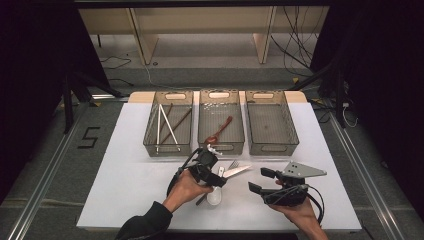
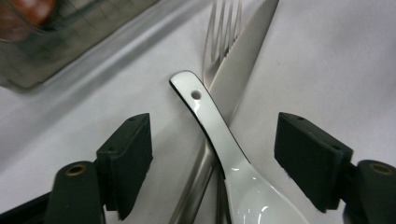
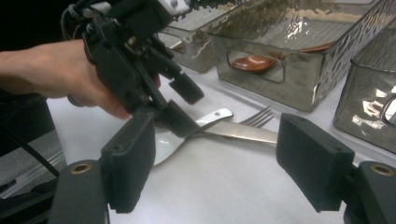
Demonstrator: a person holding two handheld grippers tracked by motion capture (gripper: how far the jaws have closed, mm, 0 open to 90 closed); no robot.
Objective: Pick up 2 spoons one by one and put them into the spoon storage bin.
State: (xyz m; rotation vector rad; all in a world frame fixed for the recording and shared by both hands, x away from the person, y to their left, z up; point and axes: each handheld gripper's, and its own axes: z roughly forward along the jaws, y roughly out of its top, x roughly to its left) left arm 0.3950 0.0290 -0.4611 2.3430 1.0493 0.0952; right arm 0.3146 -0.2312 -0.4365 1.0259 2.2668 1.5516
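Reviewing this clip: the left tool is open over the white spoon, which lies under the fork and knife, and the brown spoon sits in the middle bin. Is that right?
One thing is wrong: the white spoon lies on top of the fork and knife, crossing over them, as the left gripper view shows. The left tool is open over it, and the brown spoon does sit in the middle bin.

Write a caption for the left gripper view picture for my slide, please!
Open left gripper poised over a white spoon lying across a fork and knife.
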